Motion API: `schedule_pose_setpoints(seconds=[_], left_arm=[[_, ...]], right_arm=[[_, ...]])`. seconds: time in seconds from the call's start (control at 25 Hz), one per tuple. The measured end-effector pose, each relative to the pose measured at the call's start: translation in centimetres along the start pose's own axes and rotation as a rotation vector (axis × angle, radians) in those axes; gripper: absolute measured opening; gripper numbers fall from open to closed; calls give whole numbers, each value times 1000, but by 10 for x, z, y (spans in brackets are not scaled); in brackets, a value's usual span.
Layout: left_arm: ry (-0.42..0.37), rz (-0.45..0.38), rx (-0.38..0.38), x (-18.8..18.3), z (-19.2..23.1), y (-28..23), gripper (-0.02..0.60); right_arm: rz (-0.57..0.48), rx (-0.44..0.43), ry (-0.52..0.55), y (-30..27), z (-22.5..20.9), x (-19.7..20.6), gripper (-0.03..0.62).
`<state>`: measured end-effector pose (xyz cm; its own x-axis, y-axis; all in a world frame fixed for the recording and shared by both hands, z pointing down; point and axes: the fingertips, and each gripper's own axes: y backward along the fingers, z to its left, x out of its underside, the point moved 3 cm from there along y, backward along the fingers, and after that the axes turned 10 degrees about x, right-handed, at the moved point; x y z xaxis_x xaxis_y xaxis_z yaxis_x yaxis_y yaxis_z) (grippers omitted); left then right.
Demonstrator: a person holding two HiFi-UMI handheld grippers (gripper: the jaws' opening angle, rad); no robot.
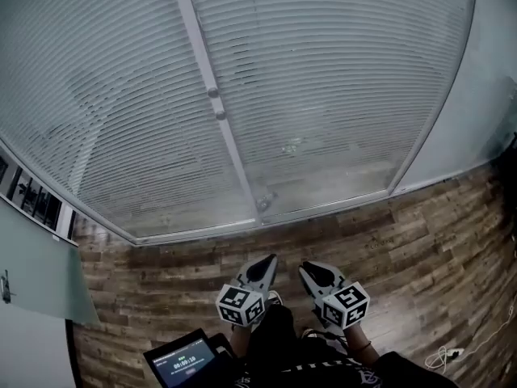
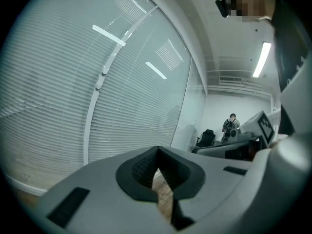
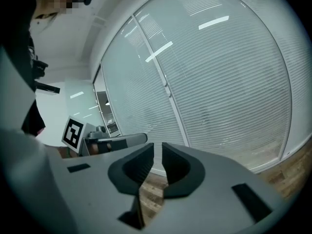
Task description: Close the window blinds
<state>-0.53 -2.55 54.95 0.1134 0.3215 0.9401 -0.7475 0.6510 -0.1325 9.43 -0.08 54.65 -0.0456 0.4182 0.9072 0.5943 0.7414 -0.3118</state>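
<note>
Lowered window blinds point(image 1: 339, 95) cover the whole wall ahead, split by a white frame post point(image 1: 212, 95), and run down to the wood plank floor point(image 1: 420, 241). Both tongs sit low by the person's legs, pointing at the blinds but well apart from them. The left gripper point(image 1: 271, 259) is clenched on nothing. The right gripper point(image 1: 305, 267) shows a thin gap and is empty too. There's a strip of floor between them and the blinds, with a screen point(image 1: 184, 364) at the left and a cable point(image 1: 464, 347) at the right.

Wood-plank floor point(image 1: 420, 233) below a white-framed window point(image 1: 196, 35) — ceiling strip light point(image 2: 262, 58) on.
</note>
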Motion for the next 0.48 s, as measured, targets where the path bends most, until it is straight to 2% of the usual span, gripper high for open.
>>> schedule_pose_setpoints(seconds=[0.12,0.2,0.32,0.48], left_arm=[[51,-25,-27,22,-54,20,5],[70,-12,-31,40,-89,31,5],[62,29,-33,66,-135,52,5],[49,37,-41,76,-166,80,5]], right_arm=[[32,-30,7,53,10,27,56],[57,-40,16,82,15,45,56],[78,-43,18,117,22,69,56],[42,-42,20,142,37,80,55]])
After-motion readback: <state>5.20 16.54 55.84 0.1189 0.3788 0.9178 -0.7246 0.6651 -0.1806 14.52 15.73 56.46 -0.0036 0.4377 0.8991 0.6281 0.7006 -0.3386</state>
